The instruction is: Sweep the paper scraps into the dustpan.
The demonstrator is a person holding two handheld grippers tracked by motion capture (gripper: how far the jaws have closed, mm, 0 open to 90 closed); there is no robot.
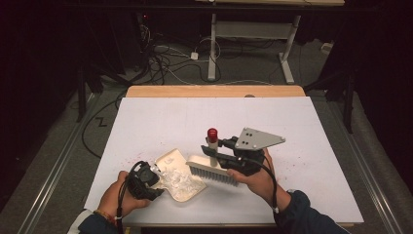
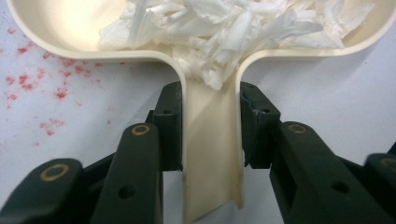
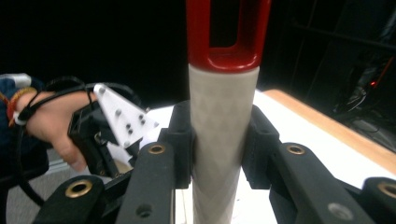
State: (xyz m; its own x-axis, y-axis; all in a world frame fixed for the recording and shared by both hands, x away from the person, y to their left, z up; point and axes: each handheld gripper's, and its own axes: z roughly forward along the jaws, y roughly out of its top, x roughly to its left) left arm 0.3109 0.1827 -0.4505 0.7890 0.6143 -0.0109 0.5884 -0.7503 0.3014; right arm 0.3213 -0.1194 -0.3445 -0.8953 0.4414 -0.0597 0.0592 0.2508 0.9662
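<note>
The cream dustpan (image 1: pixel 179 176), laden with white shreds (image 2: pixel 233 28), is clamped by its handle in the left gripper (image 1: pixel 155 185), while the brush (image 1: pixel 213 171), clamped handle-up in the right gripper (image 1: pixel 210 151), hangs just beside the pan's open lip.

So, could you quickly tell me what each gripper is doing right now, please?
Left gripper: closed on the dustpan handle.
Right gripper: closed on the brush handle.
</note>
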